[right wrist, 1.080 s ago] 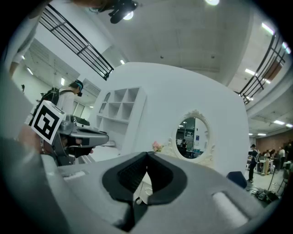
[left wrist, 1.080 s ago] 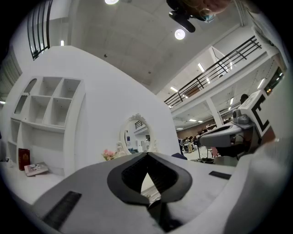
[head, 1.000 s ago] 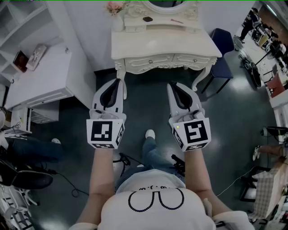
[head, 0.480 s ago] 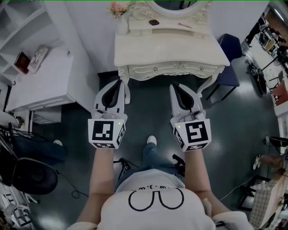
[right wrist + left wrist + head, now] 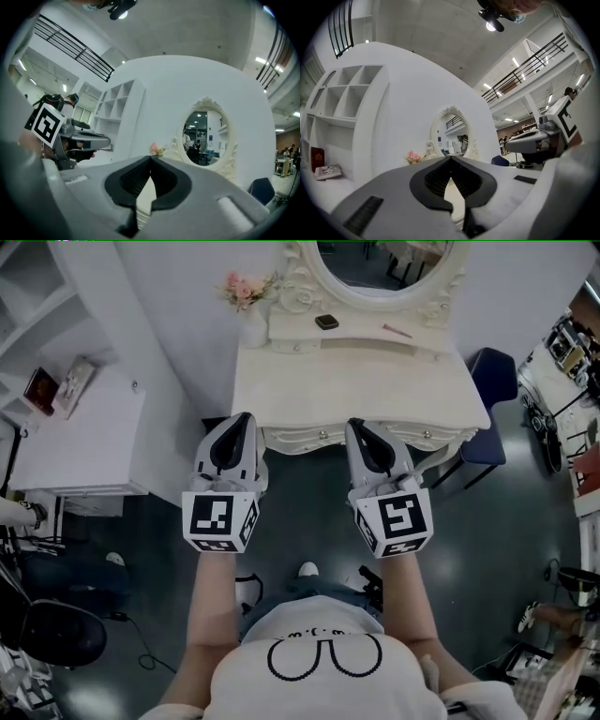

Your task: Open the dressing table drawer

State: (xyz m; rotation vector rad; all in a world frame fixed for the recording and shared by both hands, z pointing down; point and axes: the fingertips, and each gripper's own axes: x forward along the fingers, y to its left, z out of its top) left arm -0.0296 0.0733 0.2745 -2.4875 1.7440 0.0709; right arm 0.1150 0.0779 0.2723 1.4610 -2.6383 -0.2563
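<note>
The cream dressing table [image 5: 356,381] with an oval mirror [image 5: 380,263] stands ahead. Its carved drawer fronts [image 5: 323,437] show as a thin strip under the table's front edge. My left gripper [image 5: 242,420] is shut and empty, its tips close before the table's left front corner. My right gripper [image 5: 354,427] is shut and empty too, its tips at the drawer strip near the middle. From the left gripper view, the left gripper [image 5: 451,158] points at the mirror [image 5: 452,133]. The right gripper [image 5: 151,158] points level at the tabletop in its own view, the mirror [image 5: 202,138] to its right.
A white cabinet [image 5: 80,432] with a book stands at the left, shelves [image 5: 33,282] behind it. A blue chair [image 5: 492,381] is right of the table. Pink flowers [image 5: 246,292], a small dark item [image 5: 326,322] and a pink stick [image 5: 397,330] lie on the table's raised back shelf.
Both grippers and I have moved toward the dressing table. The table looms closer and its drawer fronts have slid mostly under the tabletop edge. Both grippers stay shut.
</note>
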